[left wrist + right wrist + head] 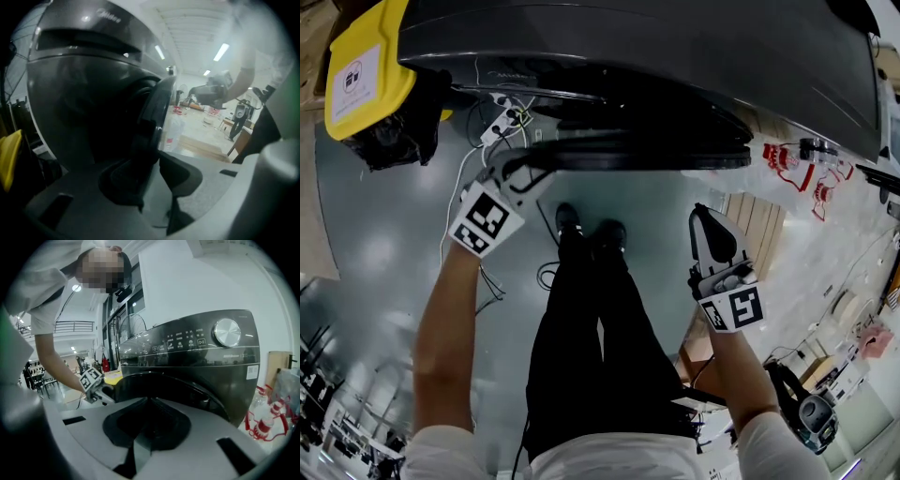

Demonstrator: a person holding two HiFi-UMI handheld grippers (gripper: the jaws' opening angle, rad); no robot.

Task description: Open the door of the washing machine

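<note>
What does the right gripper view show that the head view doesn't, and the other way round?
Only the right gripper view: the washing machine's round knob and row of buttons. Only the head view: the person's shoes and a white power strip on the floor. Both: the machine's dark door, standing ajar, and the left gripper at its edge.

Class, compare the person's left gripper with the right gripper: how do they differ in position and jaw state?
Position: the left gripper is at the edge of the door of the washing machine, while the right gripper hangs back, clear of the machine. Jaws: the left gripper's stand apart around the door's edge; the right gripper's are together, with nothing between them. Both carry a marker cube.
</note>
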